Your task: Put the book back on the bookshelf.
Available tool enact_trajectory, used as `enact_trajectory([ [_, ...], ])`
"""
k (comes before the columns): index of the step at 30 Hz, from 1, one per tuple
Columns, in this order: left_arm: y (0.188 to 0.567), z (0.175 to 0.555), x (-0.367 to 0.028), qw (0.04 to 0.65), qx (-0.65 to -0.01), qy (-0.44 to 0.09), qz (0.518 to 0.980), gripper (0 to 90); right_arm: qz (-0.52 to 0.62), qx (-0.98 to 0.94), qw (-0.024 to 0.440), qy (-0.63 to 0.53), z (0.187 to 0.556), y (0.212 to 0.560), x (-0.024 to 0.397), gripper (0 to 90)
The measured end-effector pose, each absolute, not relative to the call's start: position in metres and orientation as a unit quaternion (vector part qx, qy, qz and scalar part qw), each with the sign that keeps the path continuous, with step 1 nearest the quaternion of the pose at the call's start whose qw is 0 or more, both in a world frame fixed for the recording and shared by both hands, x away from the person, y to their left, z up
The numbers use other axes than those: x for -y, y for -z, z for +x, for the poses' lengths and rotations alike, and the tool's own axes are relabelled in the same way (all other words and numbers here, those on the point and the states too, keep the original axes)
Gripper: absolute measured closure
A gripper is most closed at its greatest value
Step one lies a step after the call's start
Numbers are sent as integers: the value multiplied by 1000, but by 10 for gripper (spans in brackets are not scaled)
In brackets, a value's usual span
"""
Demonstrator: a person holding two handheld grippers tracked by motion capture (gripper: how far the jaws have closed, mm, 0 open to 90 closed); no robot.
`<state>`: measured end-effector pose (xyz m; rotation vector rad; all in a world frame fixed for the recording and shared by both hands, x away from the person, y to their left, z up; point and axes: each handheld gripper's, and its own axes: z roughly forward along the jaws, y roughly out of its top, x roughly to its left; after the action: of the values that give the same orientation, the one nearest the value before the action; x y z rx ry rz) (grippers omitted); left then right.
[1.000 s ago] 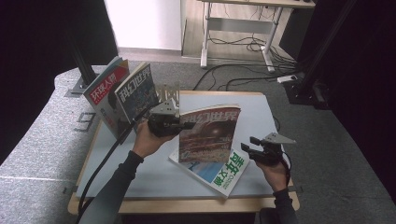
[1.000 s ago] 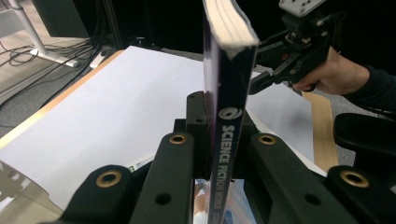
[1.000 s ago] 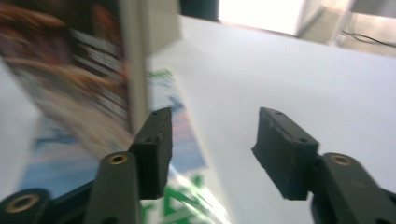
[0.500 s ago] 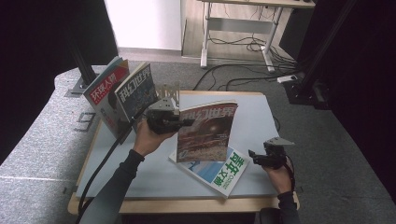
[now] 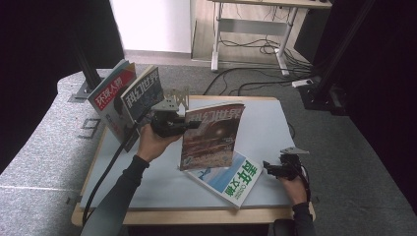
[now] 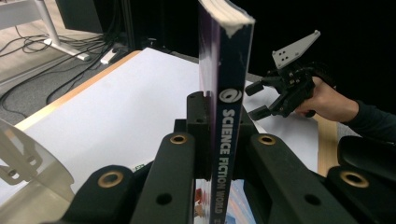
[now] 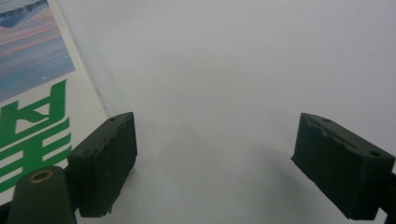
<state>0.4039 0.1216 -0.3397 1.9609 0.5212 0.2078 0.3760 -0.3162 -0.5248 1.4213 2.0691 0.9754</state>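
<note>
magazines number 4 in the high view: 2 stand leaning together at the table's (image 5: 147, 189) far left corner, the red one (image 5: 109, 94) outermost and the blue one (image 5: 145, 94) beside it; 1 is held upright mid-table; 1 lies flat toward the near edge. 2 grippers are at work.

left gripper (image 5: 173, 124) is clamped on the spine of the upright magazine (image 5: 211, 135); in the left gripper view the spine (image 6: 225, 140) reads "science fiction world" and sits pinched between the jaws. its lower edge rests over the flat magazine (image 5: 231, 178), whose near corner comes close to the table's front edge.

right gripper (image 5: 276, 170) hovers low over bare table just right of the flat magazine, jaws apart with nothing between them; the right gripper view shows the green-lettered cover (image 7: 32, 121) just beside one jaw.

since 1 second ago the right gripper has dropped toward the table and its jaws have just been opening. the left gripper and its magazine have barely shifted.

open table lies right of and behind the upright magazine up to the far edge. the near-right corner, beside the right hand (image 5: 294, 189), is tight against the front edge.
</note>
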Motion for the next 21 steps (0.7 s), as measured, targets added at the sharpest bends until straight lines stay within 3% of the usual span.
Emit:
enact_trajectory([
  [12, 330, 407, -134, 521, -241, -97, 813, 841, 518, -755, 223, -335, 377, 536, 318, 110],
  [21, 319, 408, -146, 505, -258, -134, 812, 841, 519, -754, 222, -336, 377, 536, 318, 109],
])
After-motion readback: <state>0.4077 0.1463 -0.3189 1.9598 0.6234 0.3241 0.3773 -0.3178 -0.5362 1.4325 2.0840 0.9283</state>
